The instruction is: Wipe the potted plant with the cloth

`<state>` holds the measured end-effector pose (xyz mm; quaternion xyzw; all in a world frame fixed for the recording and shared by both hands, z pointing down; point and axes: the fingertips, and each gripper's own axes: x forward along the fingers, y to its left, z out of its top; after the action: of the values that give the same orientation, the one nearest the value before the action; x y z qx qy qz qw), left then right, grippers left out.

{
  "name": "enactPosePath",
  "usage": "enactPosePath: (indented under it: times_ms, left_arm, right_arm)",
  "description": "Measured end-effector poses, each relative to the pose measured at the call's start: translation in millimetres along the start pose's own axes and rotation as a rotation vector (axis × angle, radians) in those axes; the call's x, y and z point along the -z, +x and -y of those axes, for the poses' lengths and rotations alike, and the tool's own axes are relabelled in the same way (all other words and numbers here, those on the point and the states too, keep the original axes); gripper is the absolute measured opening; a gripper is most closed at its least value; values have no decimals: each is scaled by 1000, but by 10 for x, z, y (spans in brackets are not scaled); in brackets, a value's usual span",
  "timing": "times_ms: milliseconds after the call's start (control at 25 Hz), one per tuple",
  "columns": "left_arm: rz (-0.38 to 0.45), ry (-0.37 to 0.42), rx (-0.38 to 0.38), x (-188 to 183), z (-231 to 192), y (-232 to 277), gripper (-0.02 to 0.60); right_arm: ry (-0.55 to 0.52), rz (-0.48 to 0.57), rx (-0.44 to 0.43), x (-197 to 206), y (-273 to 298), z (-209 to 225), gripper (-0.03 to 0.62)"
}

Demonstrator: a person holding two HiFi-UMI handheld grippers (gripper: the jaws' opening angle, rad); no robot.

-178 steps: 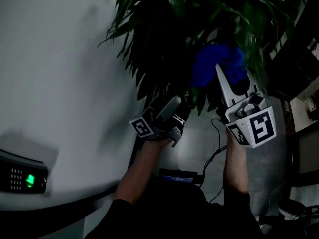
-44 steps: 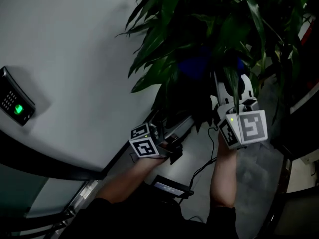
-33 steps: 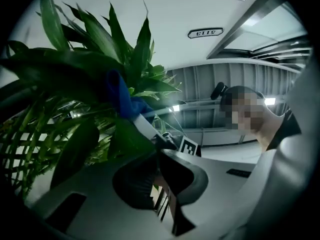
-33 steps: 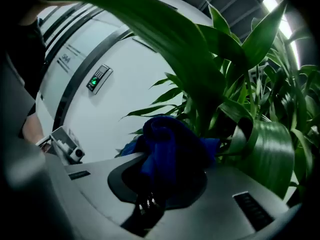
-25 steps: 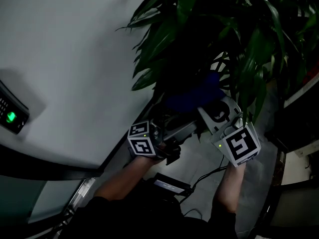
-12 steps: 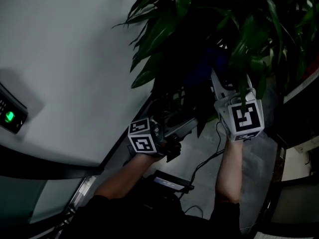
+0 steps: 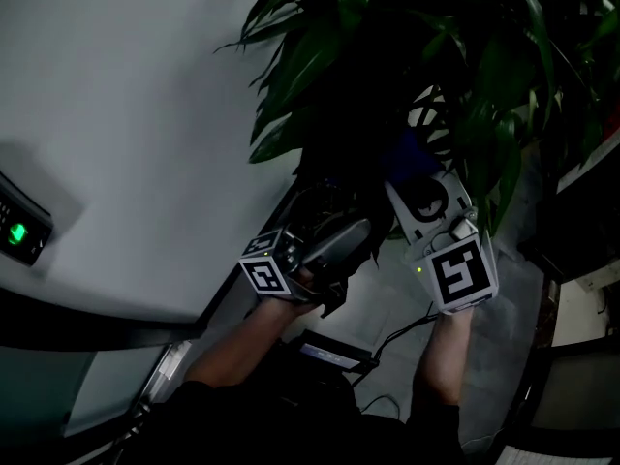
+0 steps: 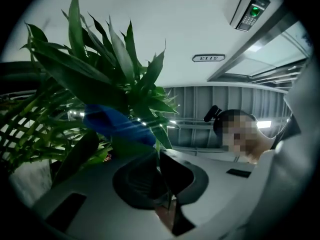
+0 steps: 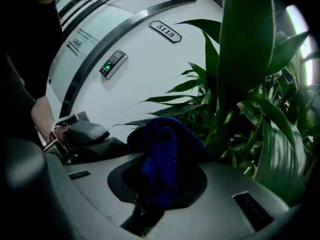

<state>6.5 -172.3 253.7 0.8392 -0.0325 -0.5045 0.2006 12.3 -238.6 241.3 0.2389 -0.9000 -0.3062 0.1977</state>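
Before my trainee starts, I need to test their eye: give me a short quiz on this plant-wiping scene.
1. True or false: the right gripper has its jaws shut on the blue cloth.
2. Fill in: the left gripper has its jaws pinching a green ____.
3. What glows green on the wall? A door sign, B access keypad, C cable.
Key: 1 true; 2 leaf; 3 B.

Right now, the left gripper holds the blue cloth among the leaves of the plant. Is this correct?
Not quite: the right gripper holds the cloth among the leaves of the plant. The right gripper view shows the cloth clamped between its jaws. The left gripper is shut on a leaf instead.
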Motion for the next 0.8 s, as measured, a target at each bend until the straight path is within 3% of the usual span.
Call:
enactPosePath:
  times_ms: [240, 280, 440, 520, 680, 800]
  left_arm:
    - [-38, 25, -28, 87, -11, -15, 24]
    - [-42, 28, -33, 101, -16, -30, 51]
    - [-49, 19, -27, 131, -16, -65, 80]
    - [-55, 11, -16, 141, -4, -61, 100]
    - [-47, -5, -4, 138, -3, -61, 146]
    - [-33, -14, 3, 132, 6, -57, 171]
  right_arm:
    - [175, 85, -167, -129, -292, -330, 78]
    - [192, 87, -190, -122, -357, -368, 78]
    - [213, 109, -219, -176, -554, -388, 78]
    - [200, 164, -144, -301, -615, -224, 78]
    - [144, 323, 150, -657, -630, 341, 78]
    - [110, 321, 261, -698, -514, 564, 78]
